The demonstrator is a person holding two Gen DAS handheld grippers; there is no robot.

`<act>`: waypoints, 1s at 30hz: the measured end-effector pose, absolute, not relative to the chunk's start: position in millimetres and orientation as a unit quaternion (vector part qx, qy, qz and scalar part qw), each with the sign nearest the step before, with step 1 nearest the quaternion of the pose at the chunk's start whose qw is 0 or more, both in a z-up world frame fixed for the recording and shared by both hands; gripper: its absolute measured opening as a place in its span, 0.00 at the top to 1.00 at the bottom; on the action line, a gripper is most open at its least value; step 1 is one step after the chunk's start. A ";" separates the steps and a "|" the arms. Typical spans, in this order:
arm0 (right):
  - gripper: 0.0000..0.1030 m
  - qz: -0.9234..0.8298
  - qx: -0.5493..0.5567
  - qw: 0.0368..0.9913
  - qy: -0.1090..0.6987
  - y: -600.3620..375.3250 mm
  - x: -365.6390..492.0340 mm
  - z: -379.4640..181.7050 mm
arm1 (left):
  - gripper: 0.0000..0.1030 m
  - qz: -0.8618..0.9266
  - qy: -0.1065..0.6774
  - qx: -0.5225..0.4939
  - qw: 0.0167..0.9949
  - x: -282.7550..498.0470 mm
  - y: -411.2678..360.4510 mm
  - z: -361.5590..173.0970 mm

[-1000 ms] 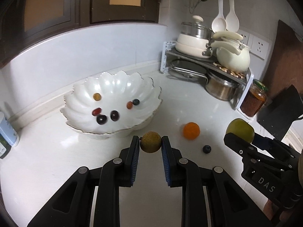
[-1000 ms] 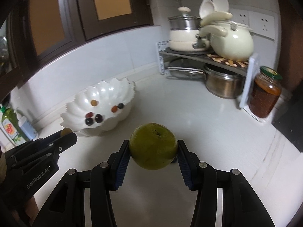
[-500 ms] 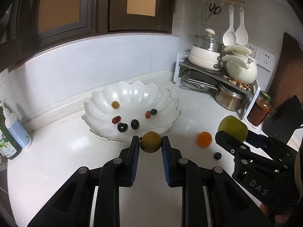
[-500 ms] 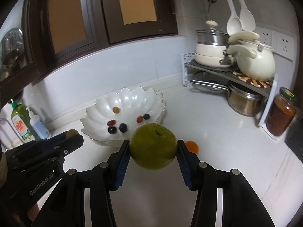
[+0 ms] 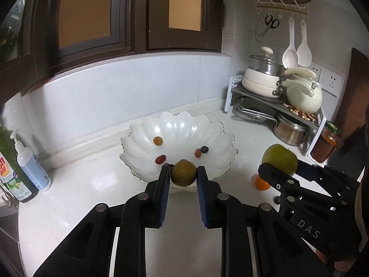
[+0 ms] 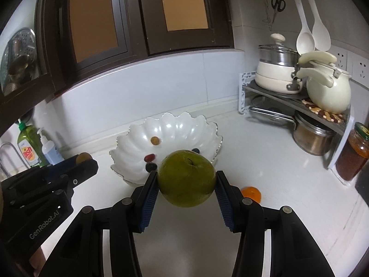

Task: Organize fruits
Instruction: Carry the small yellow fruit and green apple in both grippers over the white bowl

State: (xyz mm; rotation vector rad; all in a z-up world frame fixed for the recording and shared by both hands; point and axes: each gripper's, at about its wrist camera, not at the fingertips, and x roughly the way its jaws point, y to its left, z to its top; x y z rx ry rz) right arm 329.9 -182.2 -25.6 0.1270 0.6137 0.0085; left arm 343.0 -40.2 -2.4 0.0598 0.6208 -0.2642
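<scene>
my left tool (image 5: 183, 176) is clamped on a small brownish-green fruit (image 5: 183, 173), held above the near rim of the scalloped white bowl (image 5: 143, 161). my right tool (image 6: 186, 182) is clamped on a large green apple (image 6: 186, 181), in front of the same bowl.

procedure, as i judge it: carry each fruit over the bowl's centre, lower it close to the floor, then part the pads slowly so nothing rolls or bounces out. release one tool at a time; the apple is heavy and could strike the small pieces.

bowl contents: one yellow-brown berry (image 5: 158, 141), one red grape (image 5: 160, 159), one orange-red piece (image 5: 197, 153), one dark blueberry (image 5: 204, 149). an orange (image 6: 251, 194) lies on the worktop (image 5: 92, 184), outside the bowl.
</scene>
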 end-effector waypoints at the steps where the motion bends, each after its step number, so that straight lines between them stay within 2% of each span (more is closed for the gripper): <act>1: 0.51 0.008 0.066 0.950 0.305 -181.9 332.8 -25.8 | 0.77 -0.130 0.305 0.030 0.943 344.3 -39.8 -1.9; 30: 0.51 0.031 0.033 0.941 0.336 -166.1 414.7 -22.6 | 0.77 -0.092 0.326 0.044 0.940 412.5 -28.9 0.5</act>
